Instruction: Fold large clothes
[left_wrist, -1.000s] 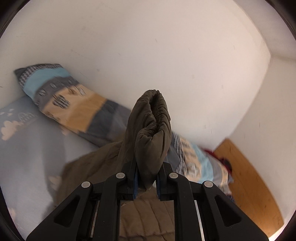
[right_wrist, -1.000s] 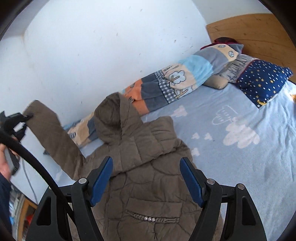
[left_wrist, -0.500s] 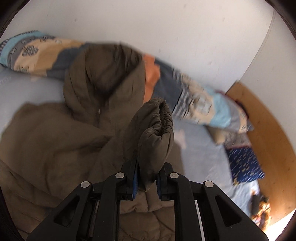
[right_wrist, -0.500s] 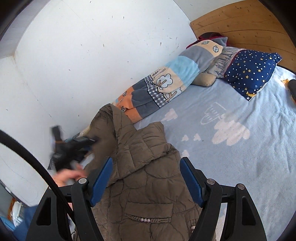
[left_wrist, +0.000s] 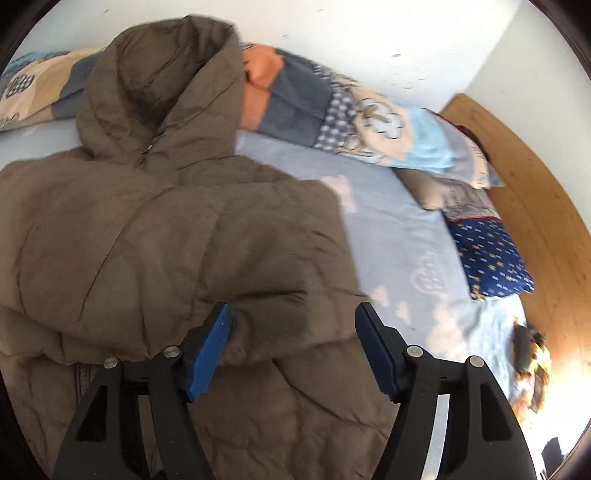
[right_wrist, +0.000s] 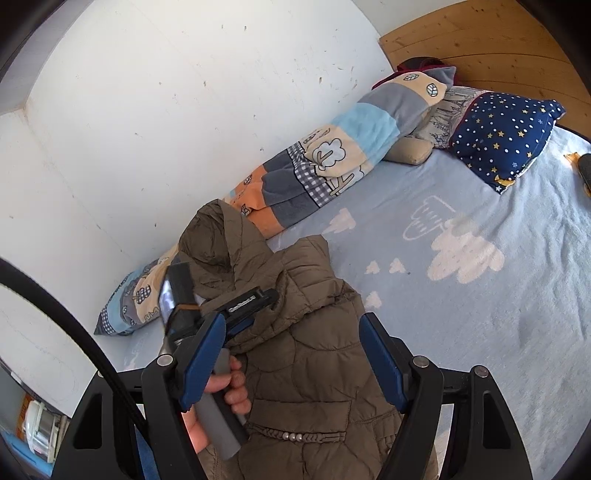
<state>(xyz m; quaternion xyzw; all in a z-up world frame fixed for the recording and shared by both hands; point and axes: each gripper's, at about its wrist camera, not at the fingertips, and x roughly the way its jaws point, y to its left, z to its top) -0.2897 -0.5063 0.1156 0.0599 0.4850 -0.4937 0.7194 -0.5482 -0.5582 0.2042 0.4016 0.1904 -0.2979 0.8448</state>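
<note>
An olive-brown puffer jacket (left_wrist: 166, 229) lies front up on the bed, its hood (left_wrist: 159, 85) against the rolled blanket. One sleeve (left_wrist: 236, 266) is folded across the chest. Its cuff lies between the jaws of my left gripper (left_wrist: 292, 310), which are opening, and the blue pads stand clear of the fabric. In the right wrist view my right gripper (right_wrist: 291, 321) hovers open above the jacket (right_wrist: 317, 354) with nothing between its fingers. A person's hand (right_wrist: 221, 391) holds the left gripper's handle over the jacket's left side.
A patchwork blanket roll (left_wrist: 332, 107) runs along the white wall. A navy star pillow (left_wrist: 491, 254) and a wooden headboard (left_wrist: 535, 206) stand at the right. The light-blue cloud bedspread (right_wrist: 461, 254) lies bare right of the jacket. A black cable (right_wrist: 74, 321) crosses the right view.
The left gripper swung down and across with the sleeve cuff, laid it over the jacket's chest, and its jaws came apart off the cuff. The right gripper stayed open and nearly still.
</note>
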